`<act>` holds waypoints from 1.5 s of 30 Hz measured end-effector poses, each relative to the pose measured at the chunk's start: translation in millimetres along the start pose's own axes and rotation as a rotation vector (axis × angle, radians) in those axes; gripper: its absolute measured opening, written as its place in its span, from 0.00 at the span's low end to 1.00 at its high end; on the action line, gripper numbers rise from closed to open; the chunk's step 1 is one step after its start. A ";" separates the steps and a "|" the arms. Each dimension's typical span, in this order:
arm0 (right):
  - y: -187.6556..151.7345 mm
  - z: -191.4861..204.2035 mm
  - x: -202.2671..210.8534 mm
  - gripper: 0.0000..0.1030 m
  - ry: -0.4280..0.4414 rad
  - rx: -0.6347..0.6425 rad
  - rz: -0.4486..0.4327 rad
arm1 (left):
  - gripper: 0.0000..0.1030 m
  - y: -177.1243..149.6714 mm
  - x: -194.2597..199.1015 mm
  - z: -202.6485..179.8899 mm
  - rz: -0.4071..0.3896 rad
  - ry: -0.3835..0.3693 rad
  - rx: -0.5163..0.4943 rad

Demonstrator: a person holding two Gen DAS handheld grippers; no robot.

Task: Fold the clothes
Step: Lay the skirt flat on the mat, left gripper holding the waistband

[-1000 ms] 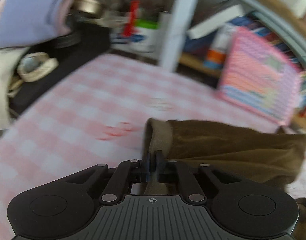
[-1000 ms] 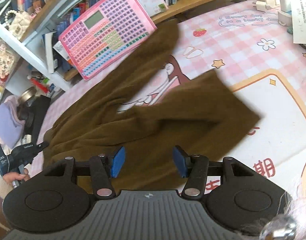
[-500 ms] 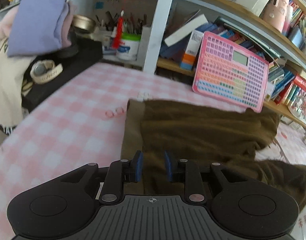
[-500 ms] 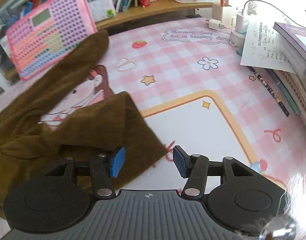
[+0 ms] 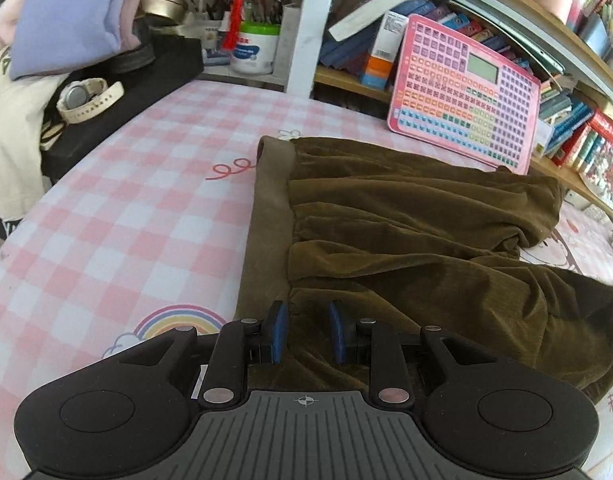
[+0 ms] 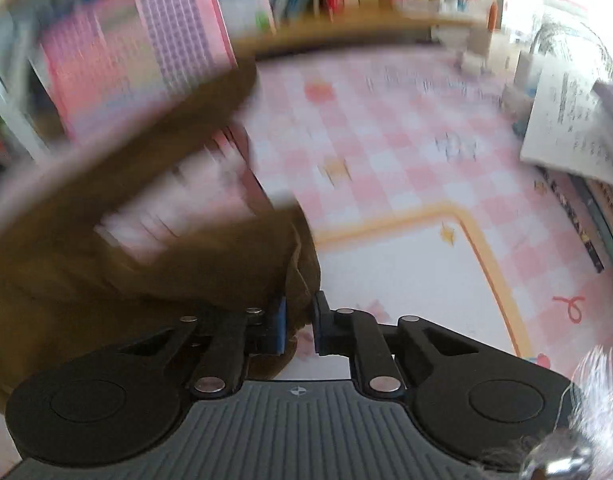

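Brown corduroy trousers (image 5: 406, 224) lie on the pink checked table mat (image 5: 126, 208), waistband to the left, legs running right. My left gripper (image 5: 305, 330) is open just above the waistband's near end, holding nothing. In the blurred right wrist view, my right gripper (image 6: 298, 326) is nearly closed on the hem corner of a trouser leg (image 6: 226, 256), with brown cloth between its blue pads.
A pink keyboard toy (image 5: 462, 92) leans on the bookshelf behind the trousers. A black box with a watch (image 5: 86, 96) and folded clothes (image 5: 66, 12) stand at the left. Papers and books (image 6: 578, 136) lie at the right edge.
My left gripper let go of the waistband and opened wider, with the trousers now flat. My right gripper moved to the leg hem and closed on it.
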State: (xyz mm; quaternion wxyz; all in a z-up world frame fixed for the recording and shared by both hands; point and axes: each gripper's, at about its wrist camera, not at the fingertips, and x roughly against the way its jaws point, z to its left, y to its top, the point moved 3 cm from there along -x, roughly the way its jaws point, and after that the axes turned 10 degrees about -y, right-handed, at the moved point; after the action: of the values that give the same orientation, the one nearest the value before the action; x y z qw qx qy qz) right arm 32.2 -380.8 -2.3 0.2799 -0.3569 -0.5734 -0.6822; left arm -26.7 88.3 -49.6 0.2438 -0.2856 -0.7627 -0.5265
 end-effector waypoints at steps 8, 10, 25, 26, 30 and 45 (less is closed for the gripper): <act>-31.3 -35.3 68.4 0.11 -0.066 -0.082 -0.021 | 0.25 -0.1 -0.2 -0.9 0.022 -0.086 -0.010; -58.8 -45.5 46.4 0.11 -0.129 -0.106 0.089 | 0.25 -2.6 -2.1 0.4 0.031 -0.106 -0.010; -69.8 -15.5 35.7 0.31 -0.202 -0.035 0.038 | 0.25 -3.4 21.1 19.3 -0.038 -0.146 0.057; -68.7 -5.9 33.9 0.31 -0.174 -0.021 0.036 | 0.24 -4.5 20.0 18.2 -0.034 -0.153 0.058; -71.4 29.7 23.7 0.31 -0.089 0.028 0.055 | 0.23 -13.5 13.5 6.8 -0.006 -0.180 0.028; -32.0 63.8 14.1 0.37 -0.014 0.117 0.007 | 0.15 -17.5 19.5 17.1 -0.043 -0.103 0.039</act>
State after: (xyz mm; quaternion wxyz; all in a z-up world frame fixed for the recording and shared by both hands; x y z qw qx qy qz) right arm 9.1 -311.9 -3.9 0.2988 -0.3467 -0.6130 -0.6440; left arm -54.0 103.0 -53.7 0.1985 -0.2912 -0.7903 -0.5012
